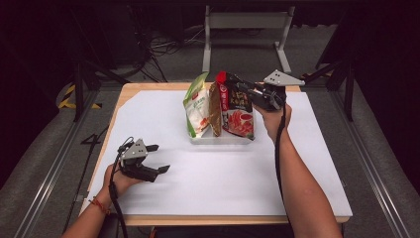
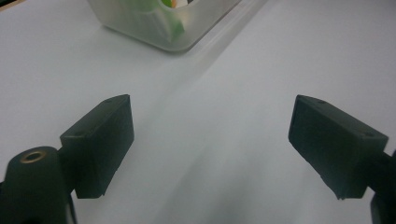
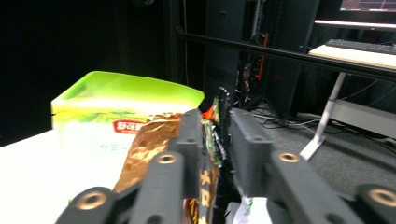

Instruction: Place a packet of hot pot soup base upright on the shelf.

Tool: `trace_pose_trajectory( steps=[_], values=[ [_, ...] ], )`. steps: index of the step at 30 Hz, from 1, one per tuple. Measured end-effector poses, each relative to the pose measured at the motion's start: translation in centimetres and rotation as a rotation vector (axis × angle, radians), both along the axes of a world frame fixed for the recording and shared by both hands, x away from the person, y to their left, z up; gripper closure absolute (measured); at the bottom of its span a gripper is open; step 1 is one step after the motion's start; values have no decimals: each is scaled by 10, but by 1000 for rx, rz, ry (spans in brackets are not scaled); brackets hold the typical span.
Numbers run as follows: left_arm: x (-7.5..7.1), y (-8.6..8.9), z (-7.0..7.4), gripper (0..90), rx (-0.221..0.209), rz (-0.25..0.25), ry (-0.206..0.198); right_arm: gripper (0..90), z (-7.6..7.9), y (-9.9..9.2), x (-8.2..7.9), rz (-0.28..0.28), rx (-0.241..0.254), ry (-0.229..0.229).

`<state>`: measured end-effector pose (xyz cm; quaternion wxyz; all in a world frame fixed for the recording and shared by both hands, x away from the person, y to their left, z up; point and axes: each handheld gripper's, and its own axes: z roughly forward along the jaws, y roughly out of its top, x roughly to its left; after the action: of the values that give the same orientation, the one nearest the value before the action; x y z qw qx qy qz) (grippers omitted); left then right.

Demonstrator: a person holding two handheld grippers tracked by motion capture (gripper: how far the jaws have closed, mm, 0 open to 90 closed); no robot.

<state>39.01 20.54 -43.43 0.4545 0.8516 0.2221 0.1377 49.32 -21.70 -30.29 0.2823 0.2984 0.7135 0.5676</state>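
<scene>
Right gripper view: red packet (image 3: 211,140) inside gripper (image 3: 215,122).

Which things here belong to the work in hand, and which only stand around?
In the work:
- red packet, its top edge between the right gripper jaws
- brown packet
- green packet
- clear tray holding all three

Standing around:
- left gripper, open, on the white table
- metal frame behind
- floor cables
</scene>
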Motion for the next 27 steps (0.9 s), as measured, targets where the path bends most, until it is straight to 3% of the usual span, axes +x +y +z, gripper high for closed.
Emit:
trace_pose_trajectory(
  steps=[8,16,20,23,26,27],
  values=[
    [0,-1,-1,150,5,-1,6,671,7,-3,-19,-18,-61,-33],
    [0,-2,-1,150,10,3,4,693,6,-14,-29,-23,-70,-3],
    [0,-1,0,150,7,8,-2,768,-1,-14,-35,-14,-100,11],
    [0,-1,0,150,3,11,-3,882,-10,-15,-44,7,-144,33],
    [-1,-2,0,150,9,8,-5,900,-14,-17,-48,17,-157,47],
    [-1,-2,1,150,10,7,-7,900,-18,-19,-53,13,-185,64]
  ],
)
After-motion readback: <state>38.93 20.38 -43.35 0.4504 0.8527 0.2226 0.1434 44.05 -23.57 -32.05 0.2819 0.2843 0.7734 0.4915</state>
